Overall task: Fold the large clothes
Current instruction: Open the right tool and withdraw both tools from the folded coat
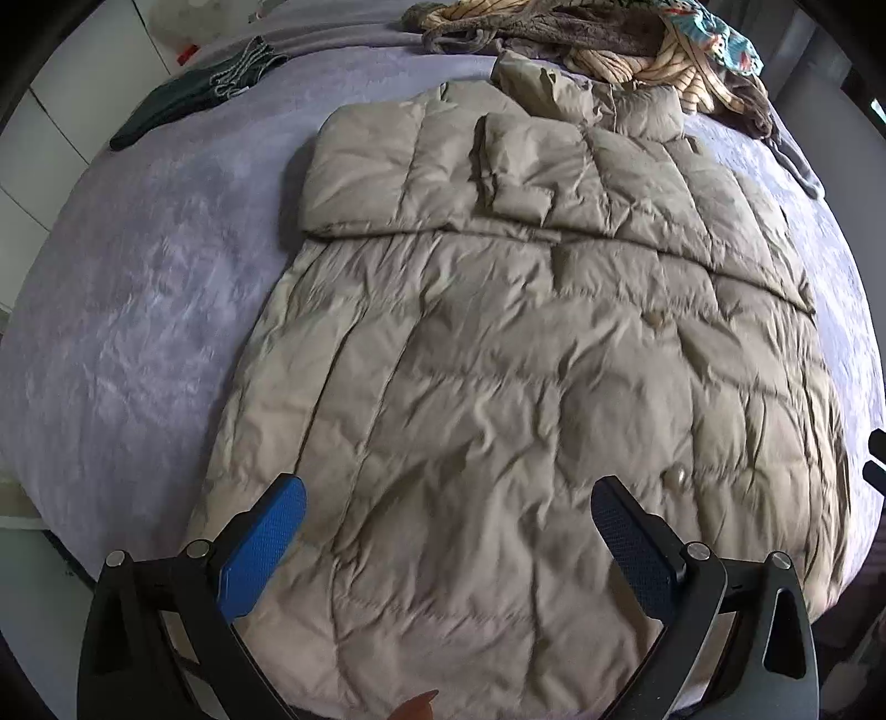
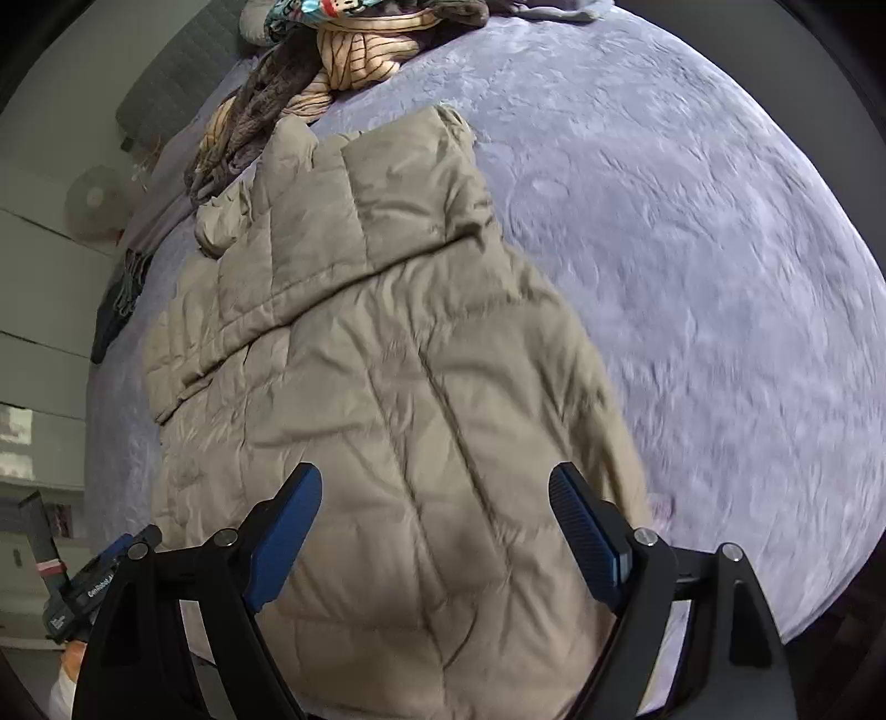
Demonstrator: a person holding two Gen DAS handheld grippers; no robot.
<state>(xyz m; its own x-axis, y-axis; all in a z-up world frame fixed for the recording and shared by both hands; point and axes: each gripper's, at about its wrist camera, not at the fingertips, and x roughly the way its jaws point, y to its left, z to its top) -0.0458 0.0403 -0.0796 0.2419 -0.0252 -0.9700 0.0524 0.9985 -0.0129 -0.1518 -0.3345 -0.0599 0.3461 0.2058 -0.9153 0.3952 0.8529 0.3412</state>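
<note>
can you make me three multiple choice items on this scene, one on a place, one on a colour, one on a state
1. Where is the heap of clothes?
A. beyond the coat's far end
B. under the coat
C. between the fingers

2. What colour is the coat?
A. red
B. beige
C. black

3. How is the left gripper?
A. shut on the coat
B. shut on nothing
C. open

Key: A, it lies past the collar end; B, the quilted fabric is beige; C, its blue pads stand apart, gripping nothing.
</note>
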